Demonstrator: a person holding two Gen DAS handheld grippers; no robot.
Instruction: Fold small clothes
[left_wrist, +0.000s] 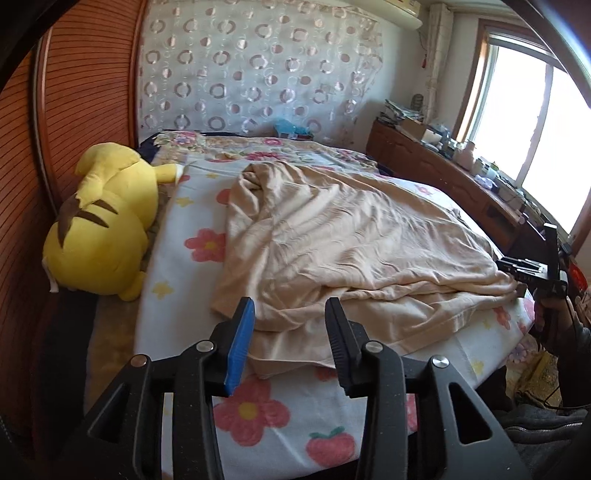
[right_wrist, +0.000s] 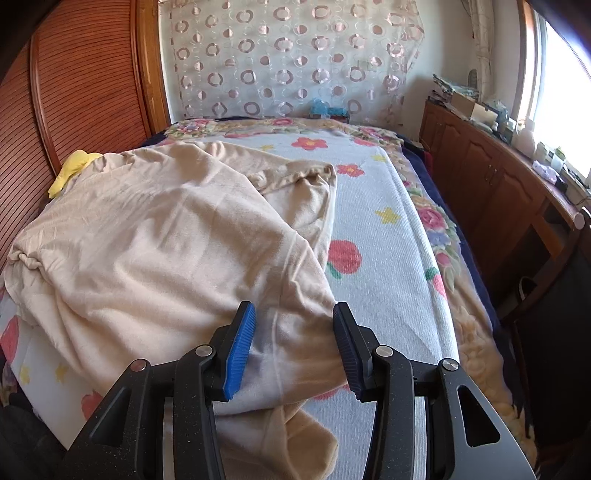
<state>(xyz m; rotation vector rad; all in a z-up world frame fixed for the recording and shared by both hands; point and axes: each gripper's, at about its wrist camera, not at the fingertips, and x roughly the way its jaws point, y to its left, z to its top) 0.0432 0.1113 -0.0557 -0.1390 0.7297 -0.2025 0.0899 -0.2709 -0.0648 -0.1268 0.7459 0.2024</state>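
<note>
A beige garment (left_wrist: 351, 251) lies crumpled and partly spread on the flowered bedsheet (left_wrist: 266, 417). In the left wrist view my left gripper (left_wrist: 290, 306) hovers over the garment's near hem with its jaws apart and nothing pinched between the pads. At the garment's right edge the black body of the right gripper (left_wrist: 535, 275) shows, held by a hand (left_wrist: 554, 317). In the right wrist view the same beige garment (right_wrist: 155, 251) fills the left half of the bed. My right gripper (right_wrist: 294, 308) stands open above its near right part, where a sleeve-like strip trails toward the camera.
A yellow plush toy (left_wrist: 99, 221) lies at the bed's left side against a ribbed wooden panel (left_wrist: 74, 92). A wooden cabinet (right_wrist: 491, 184) with clutter on top runs along the right side under the window. A patterned curtain (right_wrist: 288, 62) hangs behind the bed.
</note>
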